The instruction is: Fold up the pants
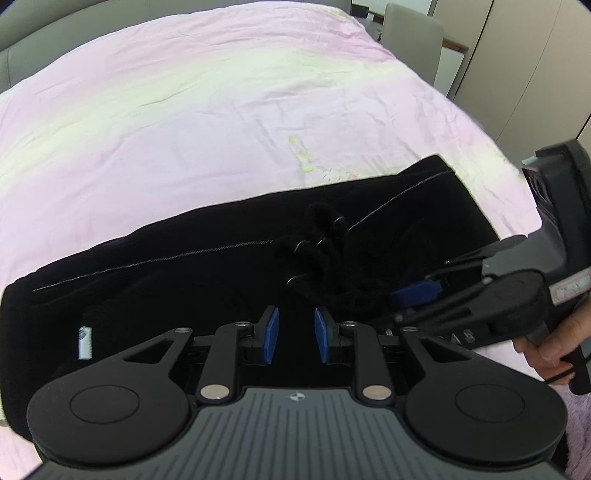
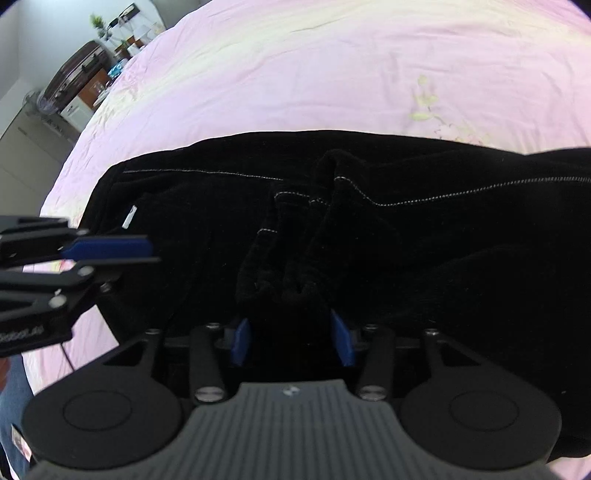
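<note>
Black pants [image 1: 184,280] with pale stitching lie across the near edge of a pink bed. A bunched fold sits at their middle [image 2: 303,236]. My left gripper [image 1: 295,334] is open, its blue pads apart just over the near edge of the pants, holding nothing. My right gripper [image 2: 291,338] is open with bunched black cloth lying between its blue pads. The right gripper also shows in the left wrist view [image 1: 417,291], coming in from the right. The left gripper shows at the left of the right wrist view [image 2: 110,247]. A white label [image 1: 85,341] sticks out of the pants.
The pink bedspread [image 1: 221,129] stretches far beyond the pants. A grey headboard [image 1: 44,48] and a chair [image 1: 410,33] stand behind the bed. Wardrobe doors [image 1: 524,66] are at the right. A desk with clutter [image 2: 81,81] stands at the left.
</note>
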### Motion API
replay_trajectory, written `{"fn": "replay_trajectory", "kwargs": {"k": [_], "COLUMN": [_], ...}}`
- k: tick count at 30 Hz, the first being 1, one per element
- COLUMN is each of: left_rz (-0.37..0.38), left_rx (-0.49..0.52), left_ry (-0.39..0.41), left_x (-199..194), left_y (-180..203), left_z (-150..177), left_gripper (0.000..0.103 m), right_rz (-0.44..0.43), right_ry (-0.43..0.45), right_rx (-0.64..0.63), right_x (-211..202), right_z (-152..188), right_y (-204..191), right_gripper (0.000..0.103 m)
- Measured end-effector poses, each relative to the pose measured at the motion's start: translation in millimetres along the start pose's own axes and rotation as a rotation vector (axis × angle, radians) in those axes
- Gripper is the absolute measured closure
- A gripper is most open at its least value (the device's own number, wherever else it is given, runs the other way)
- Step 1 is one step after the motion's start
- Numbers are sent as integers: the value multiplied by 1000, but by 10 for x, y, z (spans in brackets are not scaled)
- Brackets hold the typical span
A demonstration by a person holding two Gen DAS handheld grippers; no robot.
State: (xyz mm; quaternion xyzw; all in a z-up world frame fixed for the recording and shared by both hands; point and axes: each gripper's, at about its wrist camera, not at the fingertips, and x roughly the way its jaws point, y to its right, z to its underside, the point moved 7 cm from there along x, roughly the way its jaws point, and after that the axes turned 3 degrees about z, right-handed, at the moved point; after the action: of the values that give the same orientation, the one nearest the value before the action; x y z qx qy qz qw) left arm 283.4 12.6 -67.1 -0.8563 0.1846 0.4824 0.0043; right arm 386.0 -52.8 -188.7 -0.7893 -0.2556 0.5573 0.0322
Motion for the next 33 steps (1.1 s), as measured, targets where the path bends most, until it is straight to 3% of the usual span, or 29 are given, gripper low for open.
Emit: {"fn": "replay_trajectory", "kwargs": {"k": [3,6,10,13,20,27,33], "left_rz": [41,58,65,68,-54,-142,-123], "left_rx": [-33,-60,-117,-182,-229,-142,-204], "left_ry": [45,49,-10,-66,-166,-194,-239], "left_x": [42,168,520,788,1059,1049,1050], "left_y": [59,132,185,169,87,219,224], "left_z": [-94,-199,-240,-207,-104,-72,87], "left_gripper": [75,67,60,59,55,55,37], "right_rz": [21,104,288,365,346,307,295], "right_ry": [-7,-6,-1,5,-1,32,37], "right_rx": [-45,-78,-73,-53,18,29,31], "right_x": [-227,-447,-626,-706,-719,-772,-848], "right_z": [42,73,123,190,413,529,647], "right_y": [82,347,950,1349,1815,1910,1947], "right_gripper": [45,45,45,45,45,45,44]}}
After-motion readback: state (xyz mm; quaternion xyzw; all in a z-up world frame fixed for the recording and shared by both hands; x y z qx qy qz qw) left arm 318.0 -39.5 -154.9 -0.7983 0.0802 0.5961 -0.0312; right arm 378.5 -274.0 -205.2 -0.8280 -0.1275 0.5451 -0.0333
